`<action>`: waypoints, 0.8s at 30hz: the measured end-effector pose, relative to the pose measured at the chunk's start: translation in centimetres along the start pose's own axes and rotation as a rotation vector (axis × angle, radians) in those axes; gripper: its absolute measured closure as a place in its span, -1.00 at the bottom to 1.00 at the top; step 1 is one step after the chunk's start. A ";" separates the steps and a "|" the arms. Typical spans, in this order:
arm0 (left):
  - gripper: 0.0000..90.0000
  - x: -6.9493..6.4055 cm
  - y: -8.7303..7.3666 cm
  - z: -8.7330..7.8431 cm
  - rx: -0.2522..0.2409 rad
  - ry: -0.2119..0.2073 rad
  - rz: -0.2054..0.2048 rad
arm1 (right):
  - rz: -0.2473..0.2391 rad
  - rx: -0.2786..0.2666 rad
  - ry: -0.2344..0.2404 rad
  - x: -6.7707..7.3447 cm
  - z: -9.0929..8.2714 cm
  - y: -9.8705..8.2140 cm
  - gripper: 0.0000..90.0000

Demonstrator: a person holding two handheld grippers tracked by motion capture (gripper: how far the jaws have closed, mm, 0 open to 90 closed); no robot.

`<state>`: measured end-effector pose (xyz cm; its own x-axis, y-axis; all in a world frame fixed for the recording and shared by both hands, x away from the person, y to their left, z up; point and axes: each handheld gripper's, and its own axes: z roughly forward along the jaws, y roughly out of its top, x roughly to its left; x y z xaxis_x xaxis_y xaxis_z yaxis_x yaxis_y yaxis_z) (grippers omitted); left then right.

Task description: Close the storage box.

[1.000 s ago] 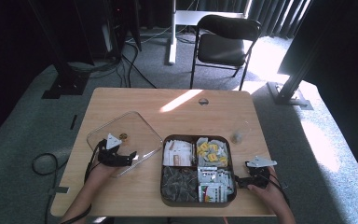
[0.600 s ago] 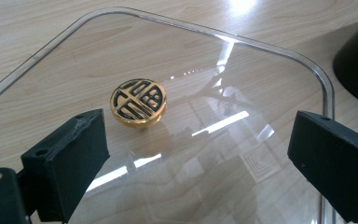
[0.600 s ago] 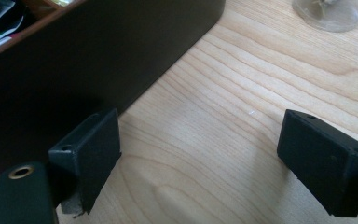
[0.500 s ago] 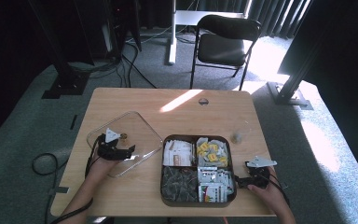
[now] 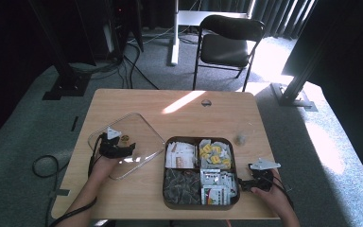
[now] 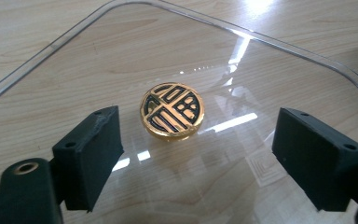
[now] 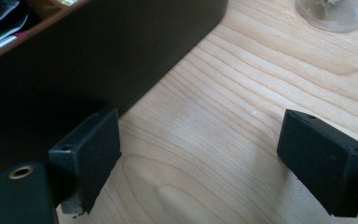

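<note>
My left gripper (image 6: 193, 154) sits over the clear square plastic lid (image 6: 279, 84); its round gold knob with black pattern (image 6: 172, 110) lies ahead of the jaws, between their lines but nearer the left pad, untouched. The jaws have just been closing, still apart, nothing pinched. My right gripper (image 7: 200, 163) is wide open on bare light wooden table (image 7: 242, 93), left pad just beside the dark brown compartment tray (image 7: 98, 51) wall. The high view adds the tray's sachets and a small clear glass cup (image 5: 240, 135); the knob's pattern reads from the left gripper view.
</note>
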<state>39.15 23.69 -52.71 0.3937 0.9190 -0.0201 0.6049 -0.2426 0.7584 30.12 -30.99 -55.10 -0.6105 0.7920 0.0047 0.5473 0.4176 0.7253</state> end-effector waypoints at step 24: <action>0.10 0.0 0.7 1.6 0.005 0.062 0.077 | -0.001 0.000 0.001 0.0 0.0 0.0 -0.72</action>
<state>40.63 23.05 -53.23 0.3955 0.9151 0.0784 0.5782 -0.3144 0.7529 30.11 -30.99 -55.10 -0.6116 0.7912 0.0046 0.5466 0.4183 0.7254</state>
